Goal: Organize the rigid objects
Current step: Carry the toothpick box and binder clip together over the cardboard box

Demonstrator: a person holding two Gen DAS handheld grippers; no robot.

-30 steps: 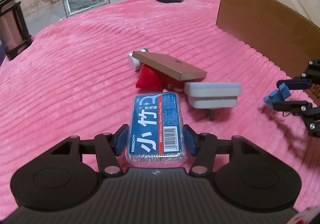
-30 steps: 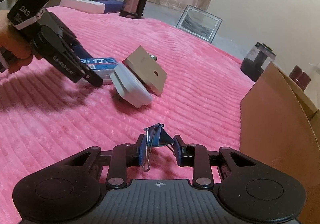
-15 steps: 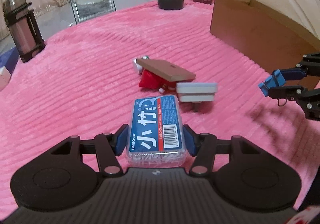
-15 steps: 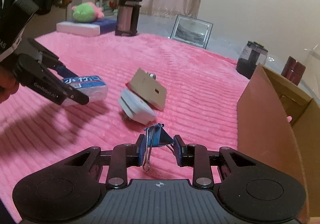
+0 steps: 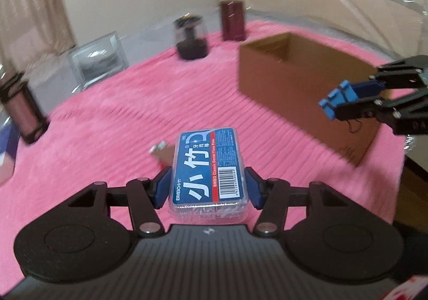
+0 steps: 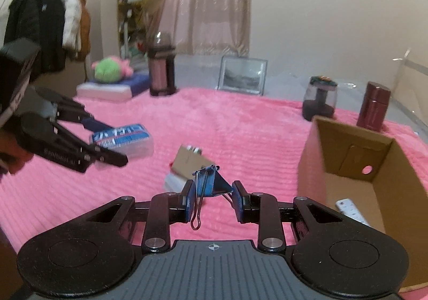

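My left gripper (image 5: 208, 187) is shut on a blue dental floss pick box (image 5: 208, 166) and holds it high above the pink blanket; the box also shows in the right wrist view (image 6: 123, 139). My right gripper (image 6: 212, 198) is shut on a blue binder clip (image 6: 208, 182), lifted beside the open cardboard box (image 6: 347, 155), which also shows in the left wrist view (image 5: 294, 72). The right gripper shows in the left wrist view (image 5: 337, 102) in front of that box. A brown card (image 6: 190, 161) and a white adapter (image 6: 174, 182) lie on the blanket.
A white remote (image 6: 350, 210) lies inside the cardboard box. At the blanket's far edge stand a dark jar (image 6: 319, 99), a maroon cylinder (image 6: 374, 104), a picture frame (image 6: 242, 75) and a tall bottle (image 6: 161, 67). A green plush (image 6: 109, 70) sits on a pad.
Both grippers have risen with their objects. The cardboard box's open top now shows in both views. The pile of loose items has dropped low, mostly behind the floss box.
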